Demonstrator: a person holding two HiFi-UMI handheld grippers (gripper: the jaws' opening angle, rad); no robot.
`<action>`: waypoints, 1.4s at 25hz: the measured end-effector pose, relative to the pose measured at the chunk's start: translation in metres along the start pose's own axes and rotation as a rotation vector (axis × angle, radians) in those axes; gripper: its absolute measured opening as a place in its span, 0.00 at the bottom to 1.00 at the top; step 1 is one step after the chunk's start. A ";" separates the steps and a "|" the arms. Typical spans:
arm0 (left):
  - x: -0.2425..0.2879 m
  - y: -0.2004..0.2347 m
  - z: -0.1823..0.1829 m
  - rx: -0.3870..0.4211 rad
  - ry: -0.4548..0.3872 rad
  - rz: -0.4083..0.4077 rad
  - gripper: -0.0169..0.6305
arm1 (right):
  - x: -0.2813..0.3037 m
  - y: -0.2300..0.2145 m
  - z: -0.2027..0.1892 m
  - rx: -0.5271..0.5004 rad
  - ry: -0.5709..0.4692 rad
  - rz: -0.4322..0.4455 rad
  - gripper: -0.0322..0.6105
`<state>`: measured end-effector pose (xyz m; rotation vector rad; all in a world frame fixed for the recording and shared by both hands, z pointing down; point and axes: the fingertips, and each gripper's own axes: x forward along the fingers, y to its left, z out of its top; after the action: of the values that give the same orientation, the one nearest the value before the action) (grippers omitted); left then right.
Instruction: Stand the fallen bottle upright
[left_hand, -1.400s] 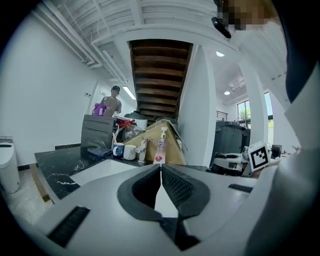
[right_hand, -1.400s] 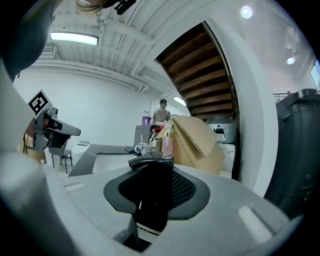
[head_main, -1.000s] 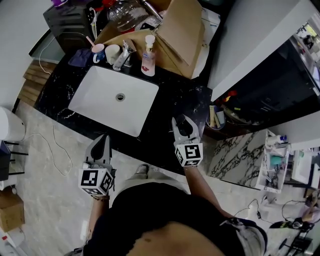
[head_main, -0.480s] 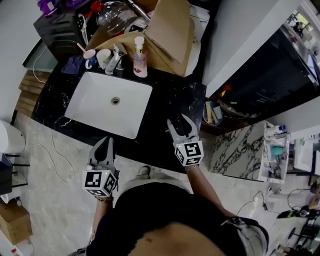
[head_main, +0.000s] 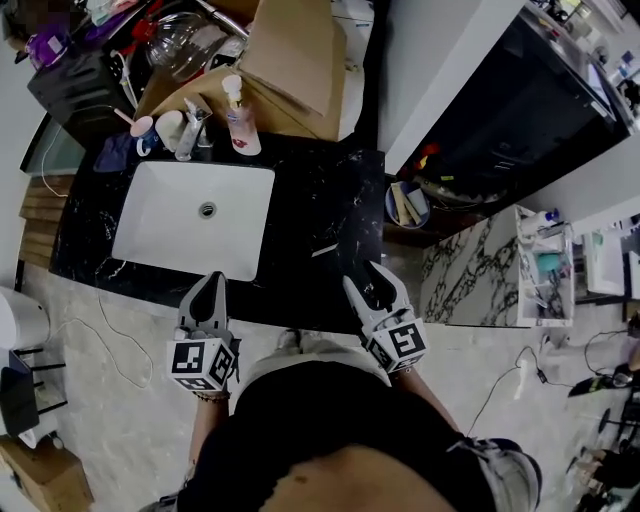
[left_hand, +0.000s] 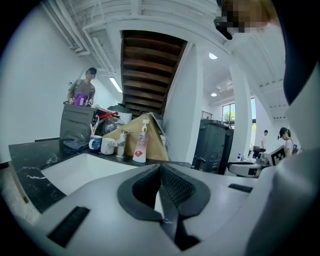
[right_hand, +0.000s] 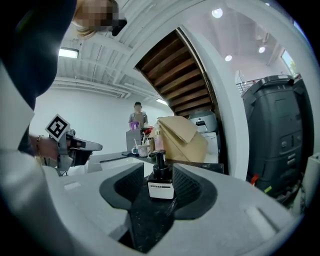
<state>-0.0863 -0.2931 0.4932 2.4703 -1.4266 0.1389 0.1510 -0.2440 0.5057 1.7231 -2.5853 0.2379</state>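
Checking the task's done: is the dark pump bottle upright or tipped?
Upright: the bottle stands on its base on the counter, pump on top.

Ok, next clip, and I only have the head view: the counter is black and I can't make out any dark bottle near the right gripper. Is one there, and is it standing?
Observer: Yes. The right gripper view shows a dark pump bottle with a white label, upright on the counter.
Operator: Is it held?
Observer: No. The right gripper has just been opening its jaws. The bottle stands in the gap at their tips, and neither pad touches it.
Operator: And the left one?
Observer: In its own view the left gripper has its pads pressed together, with nothing between them.
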 end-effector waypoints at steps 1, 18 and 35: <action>0.004 -0.004 0.000 0.004 0.001 -0.016 0.04 | -0.005 0.000 0.004 0.001 -0.021 -0.004 0.32; 0.009 -0.027 -0.011 0.016 0.037 -0.087 0.04 | -0.030 0.004 0.033 0.045 -0.089 -0.032 0.06; 0.000 -0.025 -0.012 -0.010 0.029 -0.048 0.04 | -0.021 -0.002 0.023 -0.014 -0.023 -0.042 0.06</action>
<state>-0.0640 -0.2773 0.4999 2.4823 -1.3519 0.1563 0.1623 -0.2287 0.4813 1.7832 -2.5571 0.1992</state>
